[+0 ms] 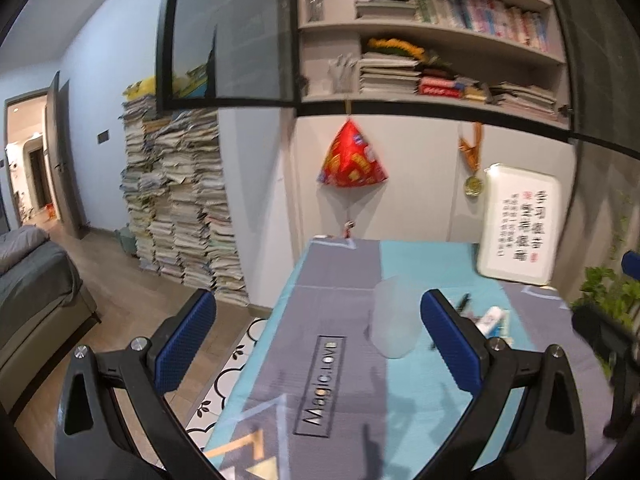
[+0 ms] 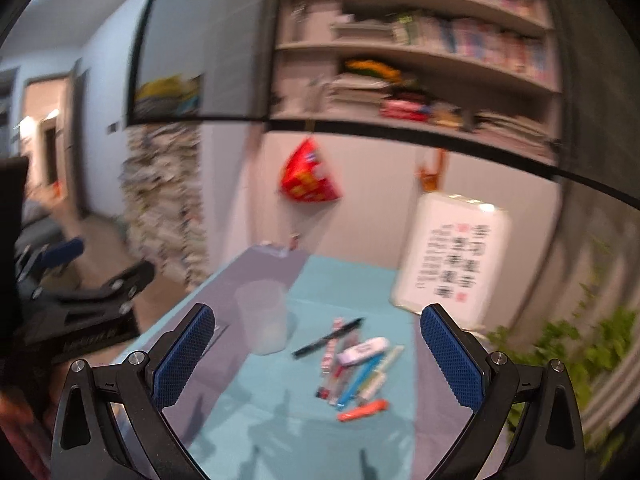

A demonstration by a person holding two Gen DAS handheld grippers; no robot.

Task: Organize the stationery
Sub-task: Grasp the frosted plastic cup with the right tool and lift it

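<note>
A translucent plastic cup (image 2: 264, 318) stands upright on the table's teal and grey cloth (image 2: 352, 280). To its right lies a loose pile of stationery: a black pen (image 2: 328, 338), a white correction tape (image 2: 362, 350), several coloured pens (image 2: 360, 380) and an orange marker (image 2: 362, 410). My right gripper (image 2: 316, 354) is open above the table's near part, short of the pile, with nothing between its fingers. In the left wrist view the cup (image 1: 394, 316) sits between the open fingers of my left gripper (image 1: 316, 344), farther off. The left gripper (image 2: 80, 276) also shows at the right wrist view's left edge.
A framed calligraphy board (image 2: 456, 264) leans on the wall at the table's back right. A green plant (image 2: 572, 360) stands off the right edge. A red bag (image 1: 352, 160) and a medal (image 1: 472, 184) hang on the wall. Stacked papers (image 1: 180, 200) and a bed (image 1: 36, 280) are left.
</note>
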